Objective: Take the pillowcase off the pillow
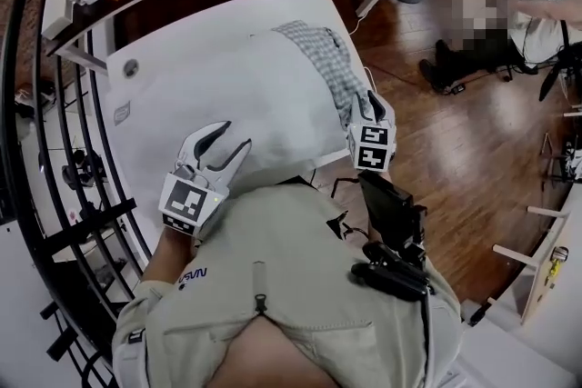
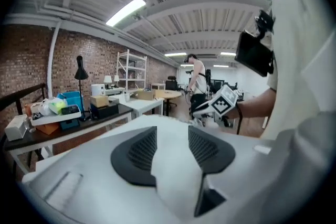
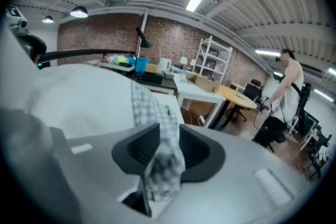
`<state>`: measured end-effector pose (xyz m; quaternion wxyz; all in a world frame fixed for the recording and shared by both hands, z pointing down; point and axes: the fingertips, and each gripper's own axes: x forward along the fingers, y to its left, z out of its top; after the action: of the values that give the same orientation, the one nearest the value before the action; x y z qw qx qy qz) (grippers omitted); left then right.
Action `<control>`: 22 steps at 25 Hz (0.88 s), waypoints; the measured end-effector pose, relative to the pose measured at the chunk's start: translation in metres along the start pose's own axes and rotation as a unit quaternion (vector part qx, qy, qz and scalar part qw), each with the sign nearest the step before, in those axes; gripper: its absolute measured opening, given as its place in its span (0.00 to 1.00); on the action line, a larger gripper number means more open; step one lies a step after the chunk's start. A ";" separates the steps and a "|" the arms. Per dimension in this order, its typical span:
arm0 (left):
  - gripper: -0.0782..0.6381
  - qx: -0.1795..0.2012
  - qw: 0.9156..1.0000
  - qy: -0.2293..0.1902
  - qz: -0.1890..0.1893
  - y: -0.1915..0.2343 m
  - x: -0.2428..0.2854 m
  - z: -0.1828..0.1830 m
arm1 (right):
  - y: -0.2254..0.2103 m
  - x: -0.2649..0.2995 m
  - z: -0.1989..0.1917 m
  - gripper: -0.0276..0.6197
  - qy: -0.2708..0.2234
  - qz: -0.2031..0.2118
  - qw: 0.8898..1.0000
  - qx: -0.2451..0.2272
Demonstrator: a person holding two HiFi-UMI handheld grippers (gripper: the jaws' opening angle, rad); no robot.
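On white surface, white pillow lying flat, checked pillowcase bunched along its right end; left fingers parted around white fold, right fingers parted, pillowcase hanging loose between.

the head view looks steeply down over the person's chest onto the white table and the pillow on it. each gripper view sits close behind its own jaws and looks nearly level across the pillow; both share the brick wall, and the left one catches the right gripper.
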<state>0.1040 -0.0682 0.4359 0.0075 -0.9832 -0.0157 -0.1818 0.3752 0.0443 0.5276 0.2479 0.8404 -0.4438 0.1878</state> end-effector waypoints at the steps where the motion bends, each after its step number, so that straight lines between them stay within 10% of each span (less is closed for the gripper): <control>1: 0.39 0.007 1.000 -0.020 0.011 0.010 0.003 0.015 | 0.004 0.003 0.021 0.22 -0.020 0.011 1.000 -0.006; 8: 0.50 0.023 0.997 0.038 0.066 0.098 0.086 0.007 | 0.065 0.069 0.121 0.31 -0.072 0.136 0.986 -0.069; 15: 0.46 0.001 0.986 0.163 0.035 0.095 0.130 -0.062 | 0.123 0.144 0.114 0.36 0.015 0.239 0.967 -0.085; 18: 0.26 0.024 0.985 0.168 0.029 0.085 0.128 -0.068 | 0.130 0.153 0.105 0.06 0.041 0.237 0.964 -0.112; 22: 0.15 0.035 0.989 0.137 0.048 0.085 0.115 -0.056 | 0.092 0.170 0.121 0.05 0.020 0.161 0.976 -0.146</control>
<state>0.1939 -0.1510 0.5285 0.0525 -0.9476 0.0267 -0.3140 0.4009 -0.1813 0.5440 0.3431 0.7089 -0.5907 0.1754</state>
